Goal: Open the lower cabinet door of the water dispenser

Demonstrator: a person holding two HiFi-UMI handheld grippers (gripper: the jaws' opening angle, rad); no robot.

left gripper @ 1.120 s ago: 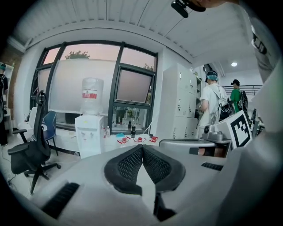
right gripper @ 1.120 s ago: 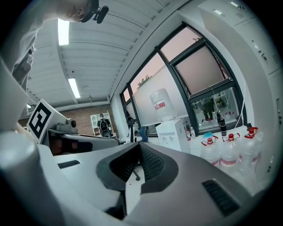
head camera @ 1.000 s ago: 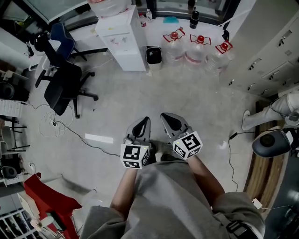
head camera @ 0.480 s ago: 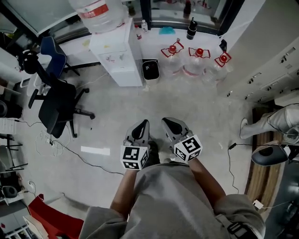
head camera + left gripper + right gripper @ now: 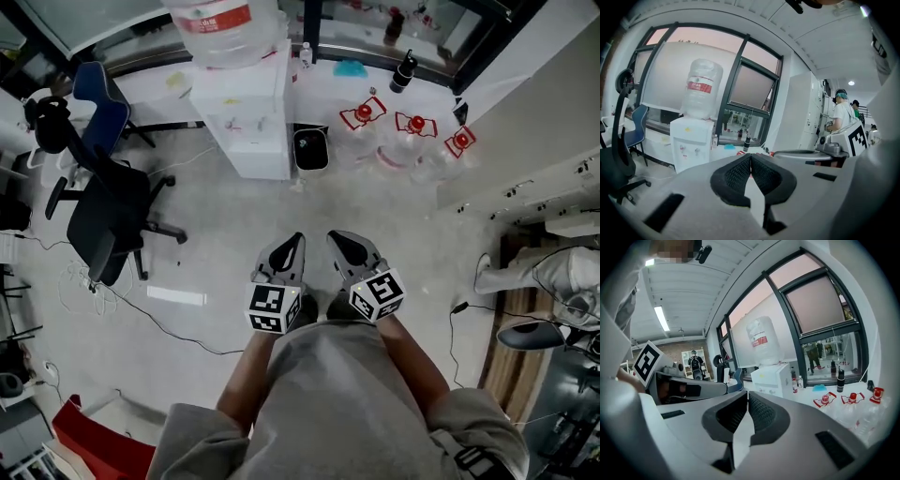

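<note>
The white water dispenser stands against the window wall at the far side of the floor, with a large clear bottle on top. Its lower cabinet door looks closed. My left gripper and right gripper are side by side in front of my body, both shut and empty, well short of the dispenser. The left gripper view has the dispenser at the left beyond the shut left gripper. The right gripper view puts the dispenser just right of centre, above the shut right gripper.
A small bin stands right of the dispenser, then three water jugs with red caps. A black office chair and floor cables lie at the left. White lockers line the right wall, with a person's leg nearby.
Both grippers and the head have advanced across the floor toward the dispenser, which now looks larger and nearer. Both stay shut and side by side.
</note>
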